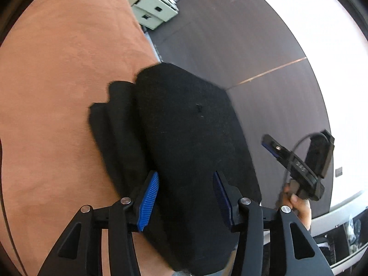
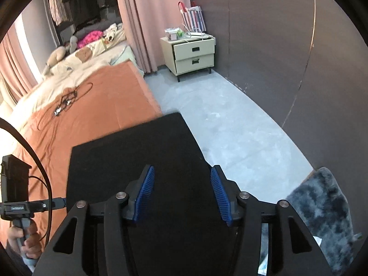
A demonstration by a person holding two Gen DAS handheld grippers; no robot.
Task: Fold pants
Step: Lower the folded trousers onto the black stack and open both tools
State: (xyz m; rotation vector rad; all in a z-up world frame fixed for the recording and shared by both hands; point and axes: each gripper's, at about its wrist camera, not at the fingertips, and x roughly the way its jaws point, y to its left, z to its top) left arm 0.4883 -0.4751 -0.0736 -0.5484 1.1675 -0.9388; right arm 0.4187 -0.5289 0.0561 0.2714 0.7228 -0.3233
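The black pants lie folded into a thick pad on the orange bedspread, close to the bed's edge, with a lower layer sticking out at the left. My left gripper hovers over their near end, open, its blue pads apart with the cloth beneath them. In the right wrist view the pants look like a flat black rectangle. My right gripper stands open above them, and its pads do not press the cloth. A hand holds the right tool's handle.
A cream two-drawer nightstand stands by the dark wall across the grey floor. A furry grey rug lies at the right. Tangled cables rest farther up the bedspread. Pillows and soft toys sit beyond.
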